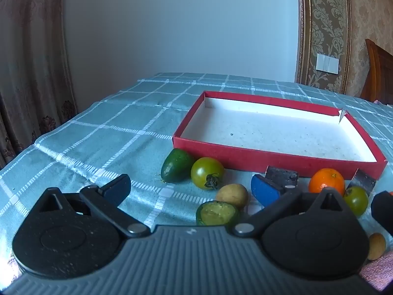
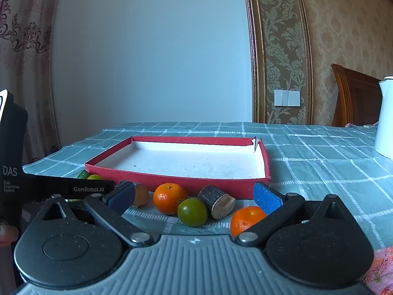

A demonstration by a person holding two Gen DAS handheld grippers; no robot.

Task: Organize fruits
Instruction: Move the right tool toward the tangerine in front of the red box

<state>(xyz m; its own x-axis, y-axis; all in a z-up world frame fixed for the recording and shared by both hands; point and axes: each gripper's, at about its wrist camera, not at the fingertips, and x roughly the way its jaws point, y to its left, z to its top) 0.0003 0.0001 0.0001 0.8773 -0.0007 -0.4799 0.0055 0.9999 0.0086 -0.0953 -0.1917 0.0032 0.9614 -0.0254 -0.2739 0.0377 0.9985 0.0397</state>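
A shallow red box (image 1: 275, 158) with a white floor stands empty on the checked cloth. Along its near wall lie a dark green oval fruit (image 1: 175, 166), a green tomato (image 1: 207, 173), a small tan fruit (image 1: 233, 195), a cut green half (image 1: 217, 213), a dark cane piece (image 1: 282, 177), a tangerine (image 1: 326, 180) and a second green tomato (image 1: 356, 200). My left gripper (image 1: 191, 191) stands open low over these, holding nothing. My right gripper (image 2: 194, 198) is open too, with a tangerine (image 2: 169, 198), a green tomato (image 2: 192, 212) and a cane piece (image 2: 217, 201) ahead between its fingers; another tangerine (image 2: 245, 218) lies by the blue right finger (image 2: 266, 198).
The red box (image 2: 176, 180) fills the middle of the right wrist view. The left gripper's black body (image 2: 14, 159) stands close at the left there, with a person's fingertip (image 2: 7, 233) below it. A white kettle (image 2: 385, 118) stands at the far right. A tan fruit (image 1: 377, 245) lies near the cloth's edge.
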